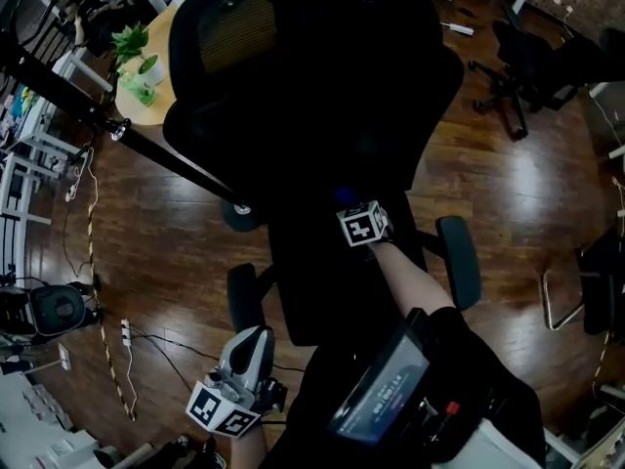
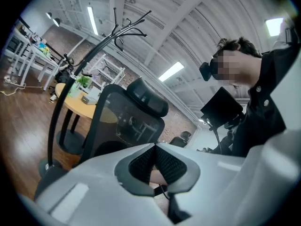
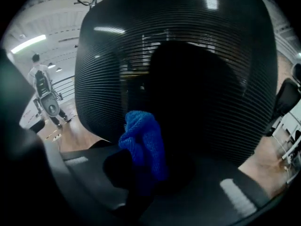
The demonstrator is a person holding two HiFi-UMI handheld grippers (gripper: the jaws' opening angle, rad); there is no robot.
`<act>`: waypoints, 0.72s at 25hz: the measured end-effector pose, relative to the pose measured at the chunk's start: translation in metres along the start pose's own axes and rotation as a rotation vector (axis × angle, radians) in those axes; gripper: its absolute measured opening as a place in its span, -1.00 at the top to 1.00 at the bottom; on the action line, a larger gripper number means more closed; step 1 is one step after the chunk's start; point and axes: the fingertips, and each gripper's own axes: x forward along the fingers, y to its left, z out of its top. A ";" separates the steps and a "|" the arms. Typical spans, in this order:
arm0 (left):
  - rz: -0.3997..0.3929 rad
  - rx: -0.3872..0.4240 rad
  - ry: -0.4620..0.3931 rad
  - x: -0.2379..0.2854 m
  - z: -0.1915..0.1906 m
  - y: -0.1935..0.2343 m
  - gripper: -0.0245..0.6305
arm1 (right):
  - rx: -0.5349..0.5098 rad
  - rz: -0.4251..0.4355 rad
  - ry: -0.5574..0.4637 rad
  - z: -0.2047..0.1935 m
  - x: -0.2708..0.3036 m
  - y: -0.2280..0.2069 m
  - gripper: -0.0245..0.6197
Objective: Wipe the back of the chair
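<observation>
A black office chair [image 1: 312, 86] stands in front of me, its back towards me. Its ribbed mesh back [image 3: 188, 55] fills the right gripper view. My right gripper [image 1: 350, 206] is up against the lower part of that back, shut on a bunched blue cloth [image 3: 143, 142]. In the head view only a small bit of the blue cloth [image 1: 344, 195] shows above the marker cube. My left gripper [image 1: 244, 360] hangs low at the chair's left, apart from it. Its jaws are shut, the pads [image 2: 162, 161] meeting with nothing between them. The left gripper view shows the chair [image 2: 127, 121] from the side.
A black coat stand [image 2: 70, 88] rises at the chair's left, its pole [image 1: 107, 115] slanting over the wooden floor. A round table [image 1: 146, 76] with a potted plant stands behind it. Cables [image 1: 127, 340] lie at the left, and another black chair [image 1: 527, 57] is at the back right.
</observation>
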 end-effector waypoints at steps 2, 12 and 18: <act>-0.045 0.005 0.029 0.016 -0.006 -0.006 0.91 | 0.043 -0.064 0.036 -0.015 -0.010 -0.038 0.81; -0.191 0.016 0.093 0.072 -0.028 -0.041 0.91 | 0.325 -0.425 -0.042 -0.052 -0.078 -0.169 0.81; -0.143 0.018 0.085 0.061 -0.026 -0.037 0.92 | 0.412 -0.419 0.105 -0.100 -0.064 -0.160 0.81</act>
